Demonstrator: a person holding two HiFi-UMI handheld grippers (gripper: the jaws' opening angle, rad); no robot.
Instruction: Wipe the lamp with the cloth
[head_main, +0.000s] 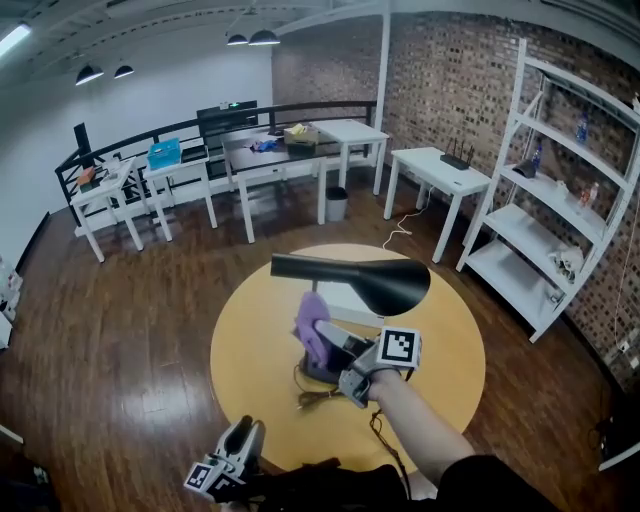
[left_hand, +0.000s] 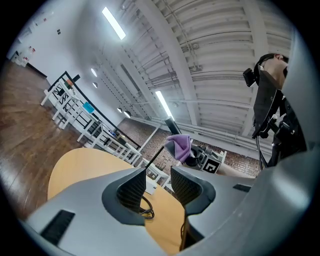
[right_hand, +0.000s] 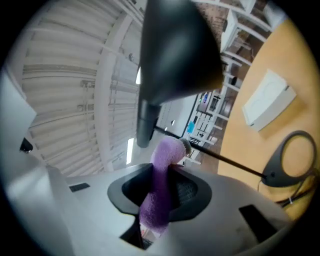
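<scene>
A black lamp stands on the round yellow table (head_main: 250, 330); its long dark head (head_main: 350, 280) hangs level above the tabletop. My right gripper (head_main: 318, 342) is just below that head, shut on a purple cloth (head_main: 312, 322) that sticks up out of the jaws. In the right gripper view the cloth (right_hand: 160, 192) fills the gap between the pads, the lamp head (right_hand: 175, 50) looms above it, and the ring-shaped lamp base (right_hand: 295, 155) lies on the table. My left gripper (head_main: 235, 455) hangs low at the table's near edge, open, with nothing between its pads (left_hand: 134, 187).
A white box (right_hand: 267, 102) lies on the table beyond the lamp base, and the lamp's cable (head_main: 318, 398) is bunched by the base. White tables (head_main: 440, 170) and a white shelf unit (head_main: 560, 190) stand along the brick wall.
</scene>
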